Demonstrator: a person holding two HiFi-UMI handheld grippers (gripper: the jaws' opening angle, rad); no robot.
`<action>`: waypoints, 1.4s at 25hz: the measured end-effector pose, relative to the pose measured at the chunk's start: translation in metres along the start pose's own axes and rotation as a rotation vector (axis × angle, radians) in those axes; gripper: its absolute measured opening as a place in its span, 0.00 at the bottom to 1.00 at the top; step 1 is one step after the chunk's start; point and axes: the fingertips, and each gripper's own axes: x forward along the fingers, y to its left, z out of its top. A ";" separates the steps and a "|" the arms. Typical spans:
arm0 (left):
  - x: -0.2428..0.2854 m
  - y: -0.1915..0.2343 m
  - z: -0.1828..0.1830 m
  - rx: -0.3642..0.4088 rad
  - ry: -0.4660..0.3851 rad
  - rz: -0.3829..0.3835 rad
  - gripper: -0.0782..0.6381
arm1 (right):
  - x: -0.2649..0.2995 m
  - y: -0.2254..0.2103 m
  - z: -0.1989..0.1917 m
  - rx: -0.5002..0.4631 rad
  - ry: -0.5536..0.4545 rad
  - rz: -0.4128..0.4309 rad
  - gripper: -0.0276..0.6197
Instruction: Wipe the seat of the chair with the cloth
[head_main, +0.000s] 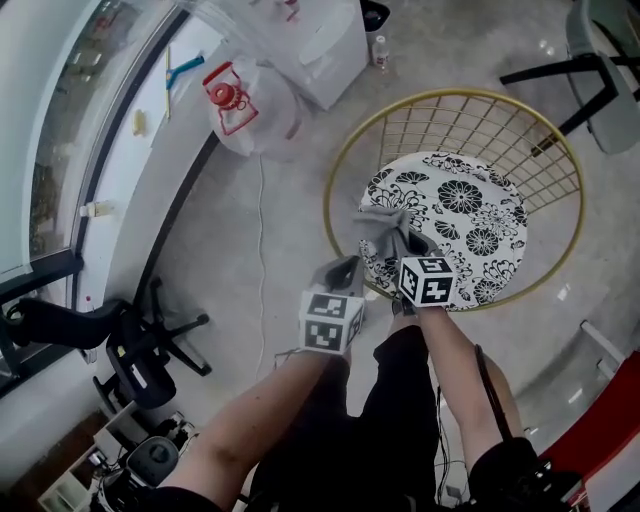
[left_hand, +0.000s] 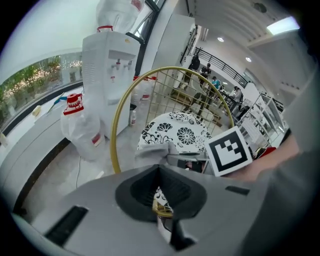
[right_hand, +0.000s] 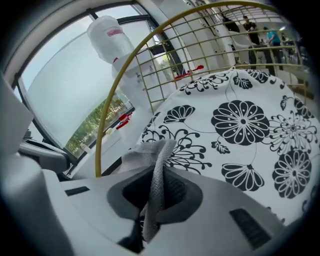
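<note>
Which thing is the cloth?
Find the round gold wire chair with its black-and-white flowery seat. At the seat's near edge, the right gripper pinches a crumpled cloth in its jaws. It's plain grey, unlike the patterned seat.

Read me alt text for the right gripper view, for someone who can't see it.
The right gripper has its jaws shut on a bunched grey cloth, held over a chair seat printed with black flowers on white. The chair's gold wire frame arcs behind, with a window beyond.
</note>
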 end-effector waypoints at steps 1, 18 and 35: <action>0.002 -0.003 0.001 0.004 0.002 -0.006 0.12 | -0.001 -0.006 -0.002 -0.001 0.006 -0.013 0.08; 0.044 -0.084 0.025 0.100 0.031 -0.086 0.12 | -0.078 -0.137 -0.007 0.038 0.024 -0.234 0.08; 0.055 -0.211 0.063 0.183 0.055 -0.169 0.12 | -0.214 -0.276 0.014 0.089 0.002 -0.453 0.08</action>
